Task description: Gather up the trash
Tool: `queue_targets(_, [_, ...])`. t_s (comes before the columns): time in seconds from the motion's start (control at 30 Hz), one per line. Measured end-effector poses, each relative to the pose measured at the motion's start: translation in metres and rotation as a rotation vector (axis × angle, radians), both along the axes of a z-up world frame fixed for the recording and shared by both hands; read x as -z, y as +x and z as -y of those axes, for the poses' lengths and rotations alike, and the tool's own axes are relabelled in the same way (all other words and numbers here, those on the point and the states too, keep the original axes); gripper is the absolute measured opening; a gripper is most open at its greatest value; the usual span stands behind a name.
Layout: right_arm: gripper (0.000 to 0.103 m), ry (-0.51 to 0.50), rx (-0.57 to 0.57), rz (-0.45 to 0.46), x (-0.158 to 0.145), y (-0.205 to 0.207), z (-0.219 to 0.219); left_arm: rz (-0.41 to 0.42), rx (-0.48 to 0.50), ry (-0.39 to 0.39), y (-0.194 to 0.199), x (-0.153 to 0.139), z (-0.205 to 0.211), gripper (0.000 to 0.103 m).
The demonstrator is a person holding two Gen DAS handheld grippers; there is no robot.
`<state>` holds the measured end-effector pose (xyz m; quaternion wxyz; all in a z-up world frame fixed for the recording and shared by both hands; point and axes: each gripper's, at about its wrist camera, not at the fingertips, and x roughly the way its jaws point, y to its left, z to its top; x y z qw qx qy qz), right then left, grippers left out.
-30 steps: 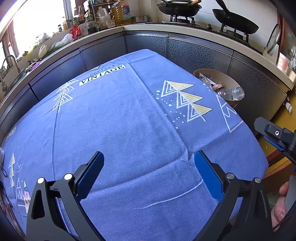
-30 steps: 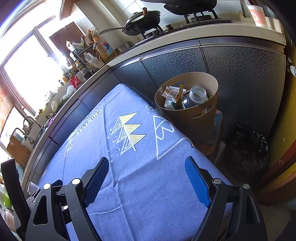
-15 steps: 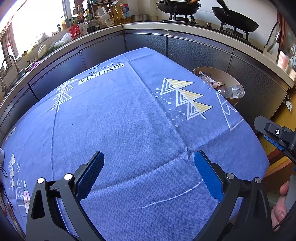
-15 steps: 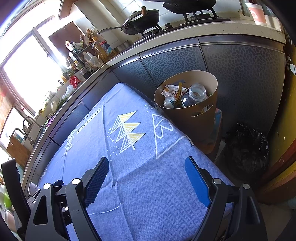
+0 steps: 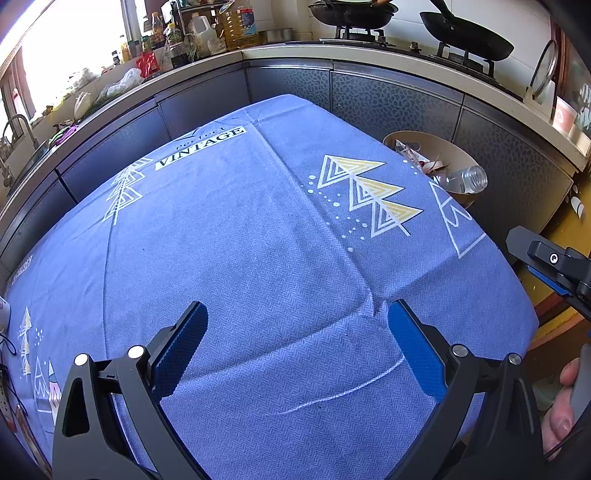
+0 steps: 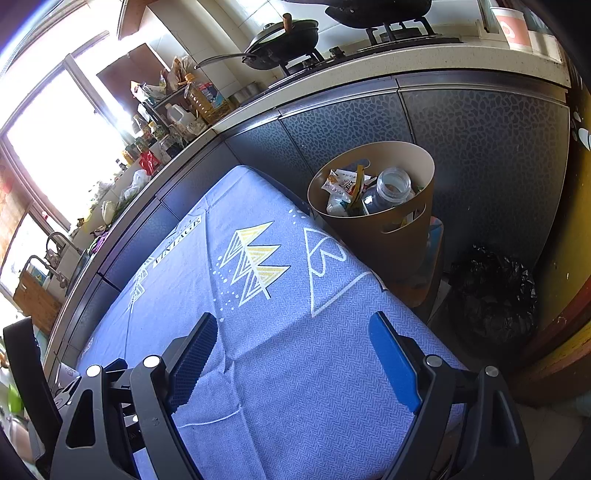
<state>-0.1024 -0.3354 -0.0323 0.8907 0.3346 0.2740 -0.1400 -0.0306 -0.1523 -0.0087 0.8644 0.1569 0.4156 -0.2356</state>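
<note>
A tan trash bin (image 6: 391, 240) stands on the floor past the table's far right corner. It holds a clear plastic bottle (image 6: 388, 188) and snack wrappers (image 6: 343, 182). The bin also shows in the left wrist view (image 5: 458, 155) with the bottle (image 5: 461, 181) sticking out. My left gripper (image 5: 295, 332) is open and empty above the blue tablecloth (image 5: 240, 240). My right gripper (image 6: 293, 343) is open and empty above the cloth's near right corner; it shows at the right edge of the left wrist view (image 5: 554, 266).
A black trash bag (image 6: 495, 291) lies on the floor right of the bin. Dark kitchen cabinets (image 6: 369, 122) with a countertop, woks (image 6: 288, 40) and bottles (image 5: 207, 33) run behind the table. A sink (image 6: 51, 258) is at far left.
Both views have shifted slightly; the bin and cloth sit almost where they were. Both grippers stay open and empty.
</note>
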Motion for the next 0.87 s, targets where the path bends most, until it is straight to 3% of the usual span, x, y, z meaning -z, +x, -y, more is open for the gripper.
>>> queue_targets(0.6, [0.084, -0.004, -0.004, -0.001, -0.0016, 0.0016, -0.0017, 0.033, 0.05, -0.001, -0.0072, -0.0036, 0.0056, 0.097])
queue_targets(0.87, [0.084, 0.003, -0.003, -0.005, -0.0022, 0.0041, 0.0002, -0.009, 0.032, 0.001, -0.0004, 0.0018, 0.003, 0.097])
